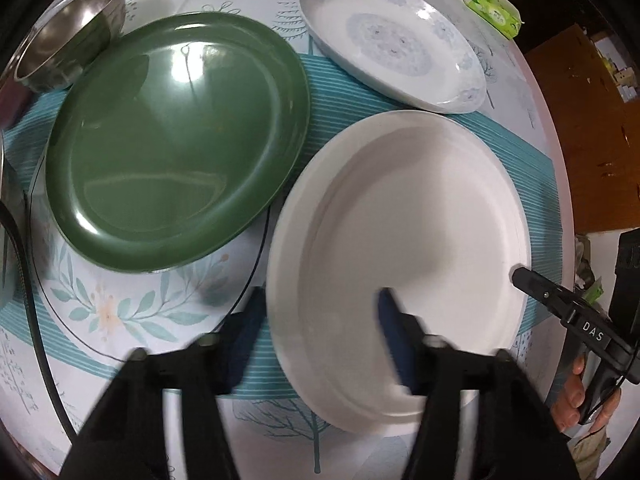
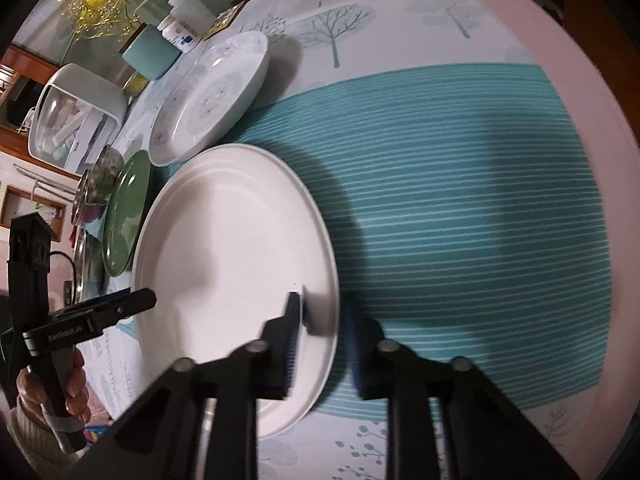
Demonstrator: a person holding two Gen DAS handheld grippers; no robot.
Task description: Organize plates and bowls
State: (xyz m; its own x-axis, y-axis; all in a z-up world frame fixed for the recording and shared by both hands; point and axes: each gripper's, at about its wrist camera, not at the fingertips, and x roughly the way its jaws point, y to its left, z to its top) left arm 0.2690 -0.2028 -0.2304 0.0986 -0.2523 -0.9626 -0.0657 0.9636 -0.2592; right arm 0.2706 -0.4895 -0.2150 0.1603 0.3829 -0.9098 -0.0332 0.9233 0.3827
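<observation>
The white plate (image 1: 400, 256) is sitting flat on the counter (image 2: 460, 184); stiff, slick, probably breakable, so the rim's the only handle. Both claws are straddling opposite rims: right claw (image 2: 322, 336) looking clamped on, left claw (image 1: 320, 332) maybe not pinching yet.

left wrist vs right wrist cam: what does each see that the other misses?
Left wrist only: the green tissue pack at the table's far edge, and the leaf-and-flower print on the tablecloth.

Right wrist only: a white lidded box, a teal cup, a white bottle and a gold wire ornament beyond the plates.

Both: the white plate with both grippers at opposite rims, the green plate, the floral dish, the steel bowl.
</observation>
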